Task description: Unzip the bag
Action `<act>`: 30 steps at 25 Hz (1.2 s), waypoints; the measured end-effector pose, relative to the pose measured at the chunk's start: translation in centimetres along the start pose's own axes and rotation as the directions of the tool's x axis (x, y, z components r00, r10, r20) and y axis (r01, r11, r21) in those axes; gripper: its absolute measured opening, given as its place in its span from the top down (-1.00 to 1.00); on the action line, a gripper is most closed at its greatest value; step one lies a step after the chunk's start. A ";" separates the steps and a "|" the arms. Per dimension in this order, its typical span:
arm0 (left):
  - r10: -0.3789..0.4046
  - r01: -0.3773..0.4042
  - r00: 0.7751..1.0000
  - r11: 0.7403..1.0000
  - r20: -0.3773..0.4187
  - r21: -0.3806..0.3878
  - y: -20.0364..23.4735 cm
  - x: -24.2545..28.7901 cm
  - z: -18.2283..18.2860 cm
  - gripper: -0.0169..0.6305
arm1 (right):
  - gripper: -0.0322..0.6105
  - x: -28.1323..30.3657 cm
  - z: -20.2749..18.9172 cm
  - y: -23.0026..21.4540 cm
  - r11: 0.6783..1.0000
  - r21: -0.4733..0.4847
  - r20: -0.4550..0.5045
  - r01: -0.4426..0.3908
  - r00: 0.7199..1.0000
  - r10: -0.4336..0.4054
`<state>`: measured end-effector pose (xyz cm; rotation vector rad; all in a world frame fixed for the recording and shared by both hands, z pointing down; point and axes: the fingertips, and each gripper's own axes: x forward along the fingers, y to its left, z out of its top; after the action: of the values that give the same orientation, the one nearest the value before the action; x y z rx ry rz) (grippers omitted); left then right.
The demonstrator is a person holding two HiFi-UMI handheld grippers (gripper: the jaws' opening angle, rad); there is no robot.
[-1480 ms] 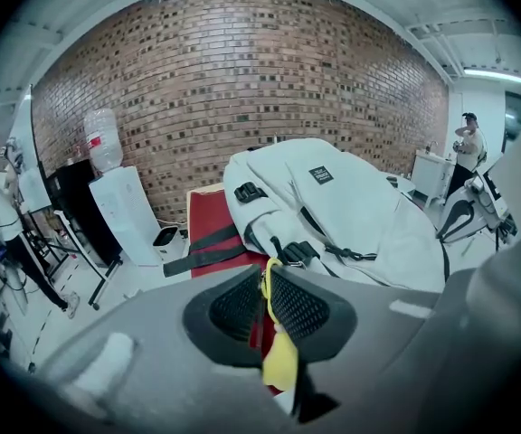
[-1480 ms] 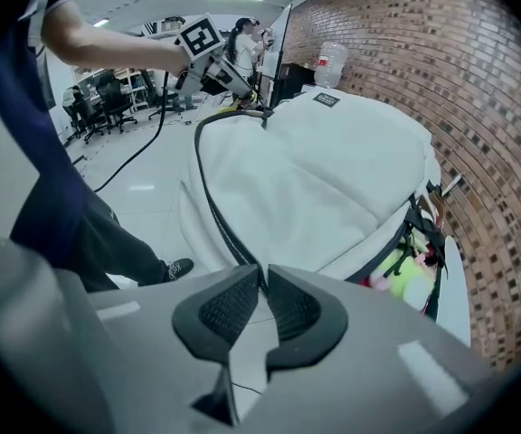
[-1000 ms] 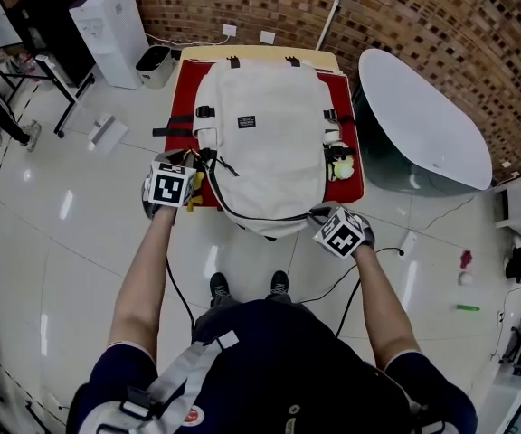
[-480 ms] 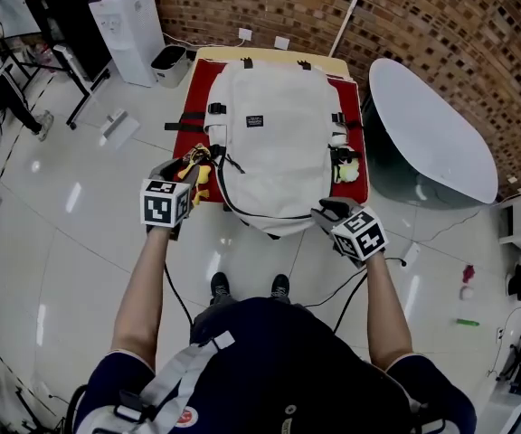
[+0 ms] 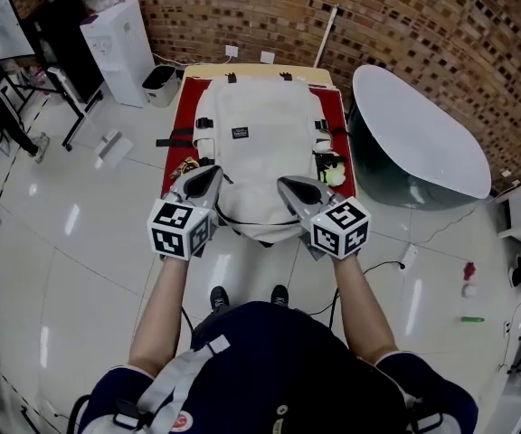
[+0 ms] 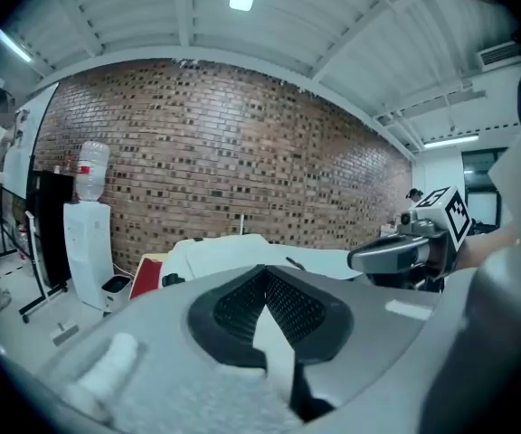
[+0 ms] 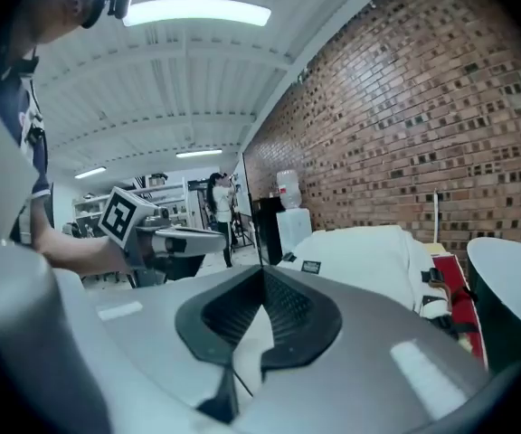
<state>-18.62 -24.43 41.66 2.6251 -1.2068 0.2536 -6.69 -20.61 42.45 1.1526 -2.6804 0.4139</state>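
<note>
The bag [image 5: 259, 147], a pale cream backpack, lies flat on a red cloth [image 5: 184, 107] that covers a small tabletop [image 5: 253, 68]. Its near end hangs a little over the edge toward the person. A dark zipper line [image 5: 242, 221] curves round that near end, and black strap buckles sit along both long sides. A small yellow-green thing [image 5: 335, 174] lies on the cloth just beside the bag's right side.

Over the bag's near left corner hangs the left tongs [image 5: 213, 172], clenched with the two pads pressed together and nothing between them. Over the near right corner hangs the right tongs [image 5: 284, 183], likewise clenched on nothing. Both are raised and point away from the person. Their own views look level across the top of the bag, so neither seems to touch it.

To the right of the bag stands a white oval table [image 5: 419, 125], near the cloth's edge. Beyond the bag's far left corner a small bin [image 5: 159, 78] and a white water dispenser [image 5: 114, 36] stand on the pale tiled floor [image 5: 80, 242]. A brick wall [image 5: 396, 16] runs behind the bag.
</note>
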 end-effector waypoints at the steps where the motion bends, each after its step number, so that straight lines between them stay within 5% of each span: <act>1: -0.019 0.019 1.000 1.000 0.019 -0.006 -0.9 0.1 0.8 0.94 | 0.89 0.1 0.8 0.3 1.000 0.008 0.026 -0.001 1.000 0.001; 9: -0.123 0.125 0.986 0.992 0.116 -0.014 -6.4 -0.1 4.8 0.94 | 0.89 -0.4 5.8 2.8 1.000 -0.019 0.149 -0.006 0.989 0.008; 30: -0.156 0.159 0.982 0.987 0.107 -0.023 -8.3 -0.6 4.6 0.95 | 0.89 -2.5 7.1 3.3 0.999 -0.019 0.192 0.029 0.981 -0.025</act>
<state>-12.44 -20.06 35.94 2.7184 -1.0162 0.0682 -7.86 -19.04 34.48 1.2818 -2.8200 0.2817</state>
